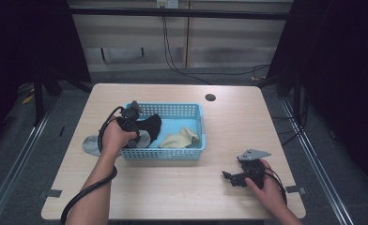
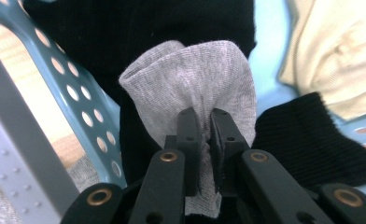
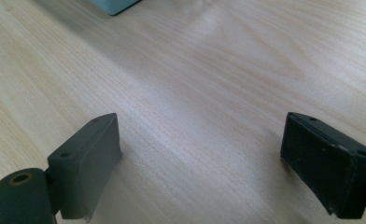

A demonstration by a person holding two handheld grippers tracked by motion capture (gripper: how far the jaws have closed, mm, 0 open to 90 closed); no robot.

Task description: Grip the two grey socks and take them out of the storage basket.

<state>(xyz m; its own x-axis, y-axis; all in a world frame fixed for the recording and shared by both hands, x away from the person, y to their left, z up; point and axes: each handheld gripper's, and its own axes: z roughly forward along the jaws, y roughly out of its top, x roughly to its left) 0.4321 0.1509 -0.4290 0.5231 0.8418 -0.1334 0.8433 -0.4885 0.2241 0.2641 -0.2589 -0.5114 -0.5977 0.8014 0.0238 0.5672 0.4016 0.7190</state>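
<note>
Work in hand: moving socks into a blue basket [image 1: 191,111] on a wooden table [image 1: 172,187].
Left gripper [image 2: 203,122]: jaws pinched tight on a fold of the grey sock [image 2: 195,79], at the basket's left wall.
Grey sock: draped over that wall (its far end lies outside on the table [image 1: 91,144]).
Already inside: black sock [image 1: 150,125], cream sock [image 1: 180,138].
Right gripper [image 3: 200,158]: jaws wide apart, holding nothing, resting over bare table.
Left to do: likely pulling the grey sock fully in.

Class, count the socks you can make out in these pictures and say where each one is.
4, perhaps more hidden underneath. A grey sock is pinched in the left gripper at the basket's left wall. Two black socks lie in the basket. A cream sock lies toward its right.
</note>
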